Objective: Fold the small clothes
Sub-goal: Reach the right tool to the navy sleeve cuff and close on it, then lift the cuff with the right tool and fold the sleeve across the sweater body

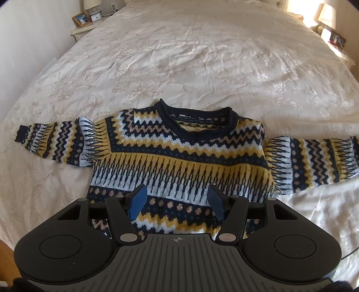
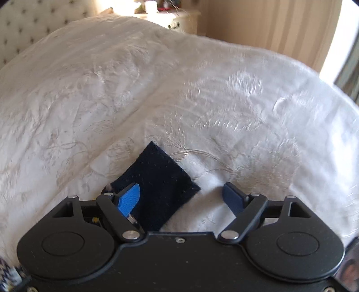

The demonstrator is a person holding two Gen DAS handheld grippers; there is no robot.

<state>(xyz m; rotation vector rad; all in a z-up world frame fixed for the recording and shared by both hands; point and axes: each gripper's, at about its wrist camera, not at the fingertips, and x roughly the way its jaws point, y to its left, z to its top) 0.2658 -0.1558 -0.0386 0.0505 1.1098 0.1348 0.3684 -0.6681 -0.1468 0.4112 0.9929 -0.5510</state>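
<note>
A small knitted sweater (image 1: 179, 146) in navy, yellow and white zigzags lies flat and face up on the bed, collar away from me and both sleeves spread sideways. My left gripper (image 1: 177, 191) hovers over its lower body, open, with nothing between the blue pads (image 1: 139, 202). In the right wrist view the dark navy cuff (image 2: 157, 175) of one sleeve lies on the cover. My right gripper (image 2: 181, 188) is just above it, open, its left pad (image 2: 130, 197) over the cuff and its right pad over bare cover. The frame is blurred by motion.
The cream embroidered bed cover (image 1: 179, 56) stretches far beyond the sweater. A nightstand (image 1: 85, 29) with a photo frame stands at the far left, a lamp (image 1: 325, 15) at the far right. A tufted headboard (image 2: 27, 24) and curtains (image 2: 269, 27) lie beyond the bed.
</note>
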